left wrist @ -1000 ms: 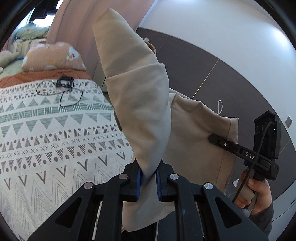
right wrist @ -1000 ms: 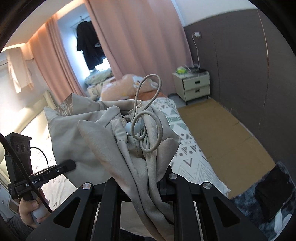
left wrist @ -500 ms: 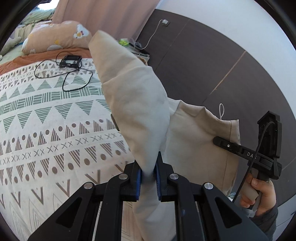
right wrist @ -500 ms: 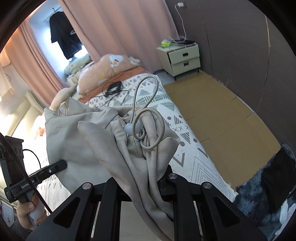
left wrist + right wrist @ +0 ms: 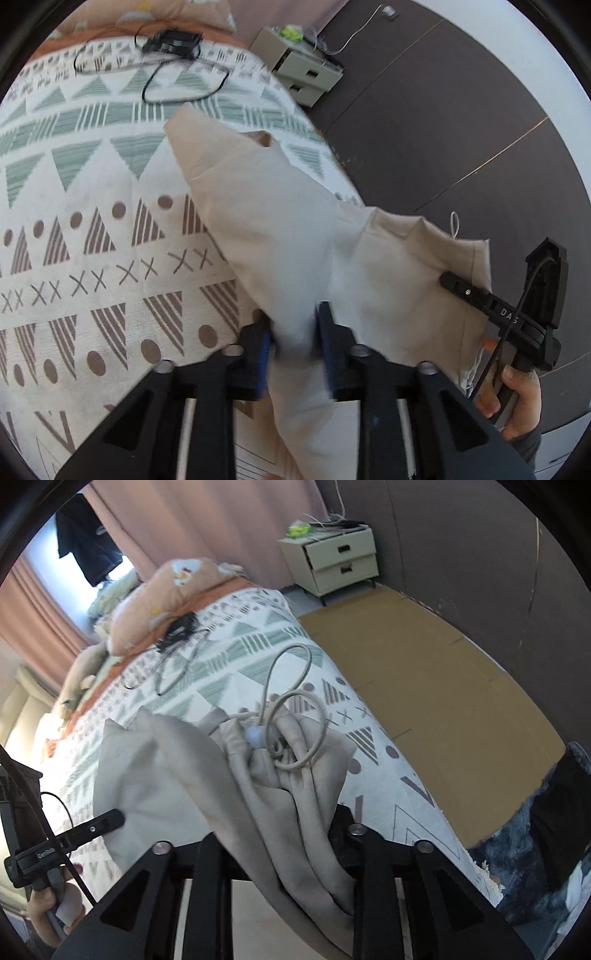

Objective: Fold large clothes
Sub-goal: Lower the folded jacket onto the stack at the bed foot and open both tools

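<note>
A large beige garment [image 5: 266, 221] hangs between both grippers, low over the patterned bedspread [image 5: 74, 258]. One fold of it stands up between the blue pads of my left gripper [image 5: 295, 345]. Those jaws are opening, and the gap around the cloth is wider than the fold. The right gripper [image 5: 491, 306] is at the far right, on the garment's other edge. In the right wrist view the bunched garment [image 5: 166, 768] and its looped drawstring [image 5: 295, 709] drape over my right gripper [image 5: 275, 827]. Its jaws are opening too, but the cloth hides the pads. The left gripper [image 5: 88, 829] is at the lower left.
A black device with a looped cable [image 5: 177, 631] lies on the bedspread [image 5: 236, 642] near an orange pillow [image 5: 173, 587]. A cream nightstand [image 5: 340, 559] stands by the dark wall. Beside the bed are brown cardboard flooring [image 5: 424, 686] and a dark rug [image 5: 535, 830].
Both grippers have come down toward the bed with the garment, and the views tilt further down. The gap between the left gripper's blue pads has widened around the fold.
</note>
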Tool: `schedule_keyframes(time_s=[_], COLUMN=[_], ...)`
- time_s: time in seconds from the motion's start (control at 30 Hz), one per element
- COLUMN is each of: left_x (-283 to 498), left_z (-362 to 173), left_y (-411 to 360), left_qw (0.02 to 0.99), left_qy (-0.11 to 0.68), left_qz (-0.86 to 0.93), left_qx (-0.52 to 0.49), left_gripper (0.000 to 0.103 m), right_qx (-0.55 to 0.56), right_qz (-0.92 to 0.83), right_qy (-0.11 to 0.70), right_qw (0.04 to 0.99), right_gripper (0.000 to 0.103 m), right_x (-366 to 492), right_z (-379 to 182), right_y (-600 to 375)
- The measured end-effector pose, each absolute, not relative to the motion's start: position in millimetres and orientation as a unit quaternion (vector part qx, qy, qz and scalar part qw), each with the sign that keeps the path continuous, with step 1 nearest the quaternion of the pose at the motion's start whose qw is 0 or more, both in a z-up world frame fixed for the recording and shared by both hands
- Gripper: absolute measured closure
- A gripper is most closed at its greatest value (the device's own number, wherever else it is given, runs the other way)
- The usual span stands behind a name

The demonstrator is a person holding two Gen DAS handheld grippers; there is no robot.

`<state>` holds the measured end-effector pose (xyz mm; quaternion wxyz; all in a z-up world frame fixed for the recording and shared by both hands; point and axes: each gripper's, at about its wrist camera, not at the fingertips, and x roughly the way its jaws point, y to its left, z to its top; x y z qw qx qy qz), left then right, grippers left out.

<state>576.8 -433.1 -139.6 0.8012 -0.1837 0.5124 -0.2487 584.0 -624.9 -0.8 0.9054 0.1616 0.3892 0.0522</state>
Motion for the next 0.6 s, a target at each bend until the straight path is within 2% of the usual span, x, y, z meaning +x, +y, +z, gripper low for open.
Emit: schedule_keyframes(time_s=[0.03, 0.07, 0.1, 0.13, 0.17, 0.47, 0.6], left_x=[577, 576, 573, 570, 568, 534, 521], left_z=[-142, -143, -141, -139, -137, -121, -116], left_y=[-433, -433, -431, -430, -429, -414, -411], left_qw=[0.797, 0.797, 0.800, 0.804, 0.803, 0.814, 0.818], left_qy=[0.516, 0.512, 0.505, 0.501, 0.502, 0.489, 0.476], left_qz=[-0.255, -0.261, -0.264, -0.263, -0.263, -0.268, -0.282], left_qx=[-0.183, -0.184, -0.186, -0.184, -0.183, -0.164, -0.159], left_gripper=[0.035, 0.005, 0.000, 0.000, 0.000, 0.000, 0.000], right_qx=[0.156, 0.151, 0.149, 0.147, 0.144, 0.190, 0.224], right_qz=[0.045, 0.037, 0.028, 0.017, 0.007, -0.058, -0.081], right_qy=[0.387, 0.382, 0.376, 0.369, 0.362, 0.311, 0.312], right_qw=[0.908, 0.911, 0.914, 0.918, 0.921, 0.929, 0.920], right_gripper=[0.067, 0.049, 0.037, 0.016, 0.014, 0.014, 0.014], right_x=[585, 587, 585, 583, 578, 479, 420], right_z=[-1, 1, 5, 9, 12, 27, 7], right_y=[-624, -621, -621, -621, -621, -662, -679])
